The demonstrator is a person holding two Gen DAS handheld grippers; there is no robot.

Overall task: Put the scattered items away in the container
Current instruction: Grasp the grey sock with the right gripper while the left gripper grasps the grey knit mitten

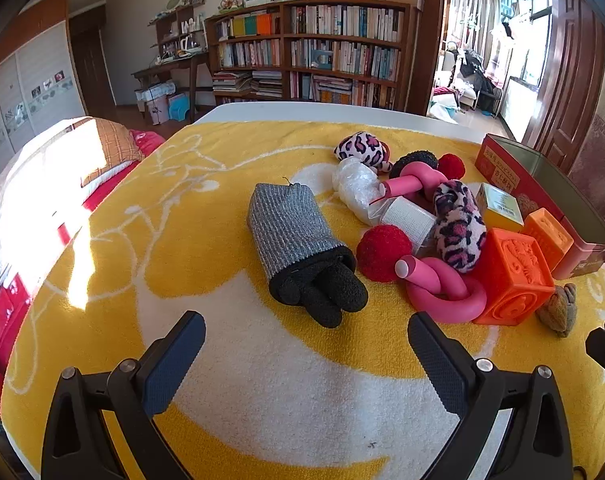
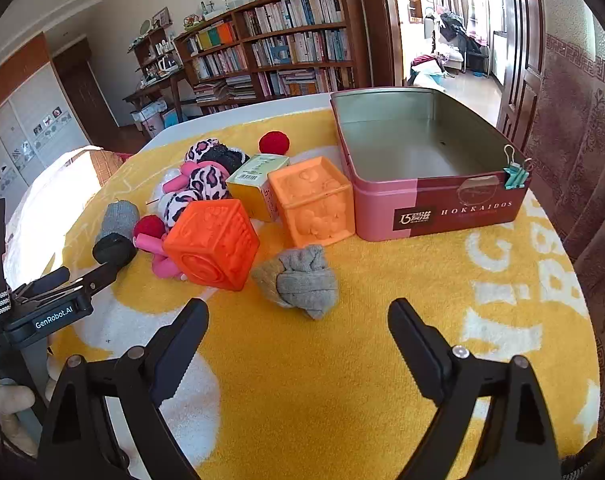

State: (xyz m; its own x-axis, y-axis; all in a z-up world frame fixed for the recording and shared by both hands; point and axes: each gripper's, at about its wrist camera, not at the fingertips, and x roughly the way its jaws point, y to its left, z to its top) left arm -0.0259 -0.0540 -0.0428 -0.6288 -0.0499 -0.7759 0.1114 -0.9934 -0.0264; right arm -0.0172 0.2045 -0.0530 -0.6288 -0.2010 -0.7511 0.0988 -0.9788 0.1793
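Container [image 2: 386, 208]: a pink-and-maroon tin with its lid off and its floor bare, standing beyond the right gripper [image 2: 298, 320] and off to the right of its fingers. Largest to smallest, the scattered items follow. Grey-and-black glove [image 1: 302, 248] lies straight ahead of the left gripper [image 1: 306, 334], just past its fingertips. Two orange embossed cubes [image 2: 212, 244] sit ahead and left of the right fingers, the paler one touching the tin's wall. Balled grey sock [image 2: 298, 280] rests just beyond the right fingertips, between them, apart from the other items. Both pairs of fingers stand spread wide and hold nothing. Judged first step: the sock, nearest and isolated. Advance the right fingers to straddle its bulk, close on the knotted middle rather than a loose flap, lift clear of the yellow towel [image 2: 382, 360], then carry it right, over the tin's near rim, before releasing.
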